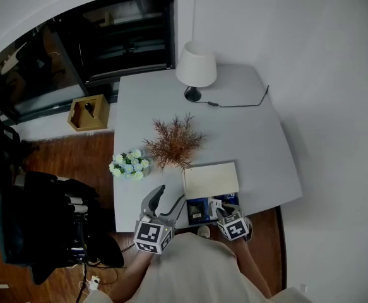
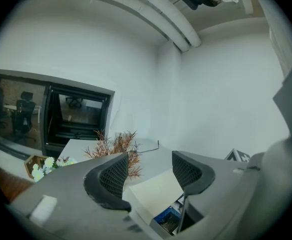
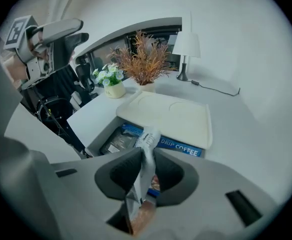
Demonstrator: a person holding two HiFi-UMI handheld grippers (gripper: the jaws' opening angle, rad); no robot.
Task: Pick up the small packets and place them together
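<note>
White worktop (image 1: pixel 234 125), box (image 3: pixel 181 146) at near edge. Right tool (image 3: pixel 146 158) clamps packet (image 3: pixel 149 138), top poking out at 12 o'clock, over box. Left tool (image 2: pixel 151 169) wide, empty, 9 o'clock of box.

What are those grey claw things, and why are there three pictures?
A person holds a grey two-jaw gripper in each hand, like big tongs. One picture comes from a camera on the person's head, looking down at the pale grey table. The other two come from cameras riding on the grippers. The left gripper is open and holds nothing. The right gripper is pinching a small white and brown packet, close to an open blue cardboard box marked drip coffee. You can also see a flat cream tray, a white lamp, a brown dried plant and a little pot of pale flowers.
</note>
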